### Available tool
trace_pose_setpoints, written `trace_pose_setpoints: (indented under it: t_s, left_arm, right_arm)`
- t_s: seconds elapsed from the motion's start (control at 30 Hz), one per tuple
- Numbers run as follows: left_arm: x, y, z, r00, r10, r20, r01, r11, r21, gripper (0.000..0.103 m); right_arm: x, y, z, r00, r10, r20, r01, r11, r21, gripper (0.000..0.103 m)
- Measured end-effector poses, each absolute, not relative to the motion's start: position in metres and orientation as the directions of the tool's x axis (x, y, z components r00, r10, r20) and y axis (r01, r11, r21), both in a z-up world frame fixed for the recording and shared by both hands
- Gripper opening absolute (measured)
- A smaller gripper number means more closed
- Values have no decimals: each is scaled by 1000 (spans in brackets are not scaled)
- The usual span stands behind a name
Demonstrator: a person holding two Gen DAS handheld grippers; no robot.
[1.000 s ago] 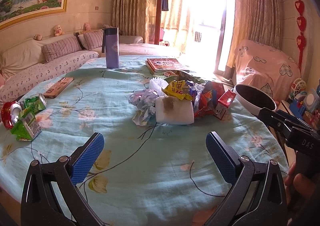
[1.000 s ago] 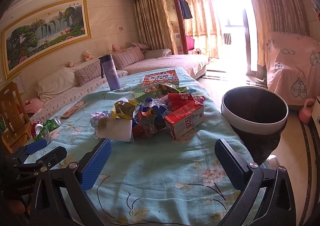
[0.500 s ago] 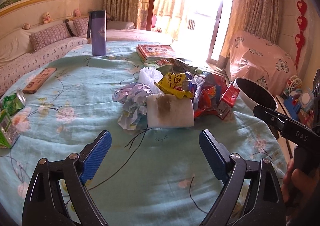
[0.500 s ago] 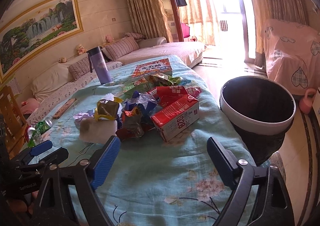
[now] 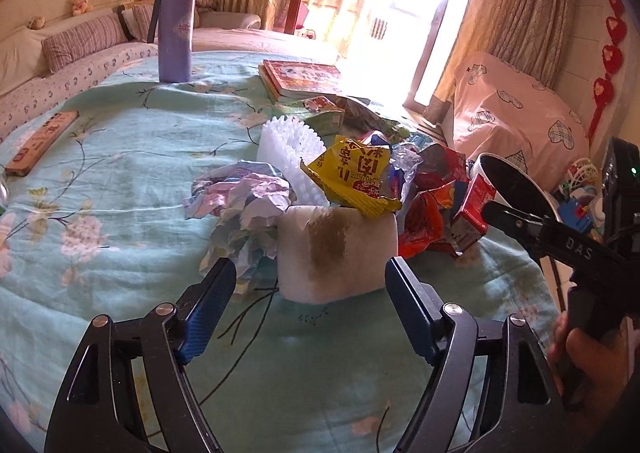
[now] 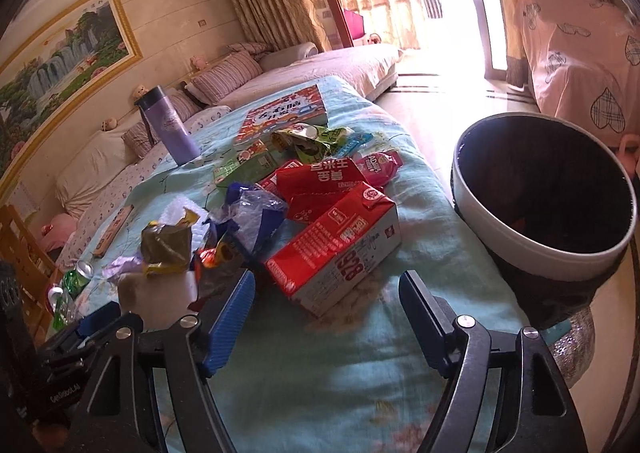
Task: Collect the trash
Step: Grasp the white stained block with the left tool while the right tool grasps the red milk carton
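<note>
Both tongs stand wide and hold nothing. The left tongs (image 5: 308, 301) straddle the near end of the white block (image 5: 338, 253), so the move is to slide further until the pads bracket its flat sides, then close gently, since it looks like soft foam, though the stained face makes that hard to judge. The right tongs (image 6: 326, 317) face the red carton (image 6: 336, 245), a stiff box with square edges, best gripped across its narrow width. Trash lies heaped mid-desk (image 5: 120, 157) on floral cloth: crumpled paper (image 5: 244, 197), a glossy yellow wrapper (image 5: 352, 177). The round bin (image 6: 544, 205) waits beside the desk's edge.
</note>
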State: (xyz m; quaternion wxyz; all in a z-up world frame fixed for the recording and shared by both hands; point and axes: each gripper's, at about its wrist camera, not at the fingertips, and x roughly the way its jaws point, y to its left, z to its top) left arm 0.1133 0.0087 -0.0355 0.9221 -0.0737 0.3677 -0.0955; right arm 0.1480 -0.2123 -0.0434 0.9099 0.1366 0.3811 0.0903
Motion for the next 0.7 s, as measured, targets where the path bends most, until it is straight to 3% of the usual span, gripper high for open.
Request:
trace_pose_setpoints:
  t_s: [0.17,0.23,0.3,0.33,0.47,0.63,0.7]
  left_arm:
    - [120,6,-39,690,-270,-672,142,960,-239,65]
    - [120,2,-40,679,-289,-675,157,955,-252,51]
    - [118,0,-39,678,-304,-669,165,950,-265,45]
    - [115,-1,-38,681,-317,-660,175,946,-273,38]
    - [98,-9,-30,693,-340,-635,218,939,-265,32]
    - [76,-12,-22,716,-340,-609,233,940,-251,30]
    - [69,-12,-16,728,-342,-594,234,939,-253,30]
  right_arm:
    - [173,-205,-53,655,256,-710,-36,950,310,76]
    - [177,-205,-58,640,281,-716,-35,941,337,76]
    - [177,-206,-59,640,290,-712,-40,937,346,75]
    - [176,-207,-58,640,303,-706,-48,933,357,69]
    - [163,-212,-51,650,333,-683,-82,924,373,40]
    - [142,-228,-48,659,342,-670,-84,918,387,38]
    - [133,-233,-46,662,341,-667,-84,919,386,5]
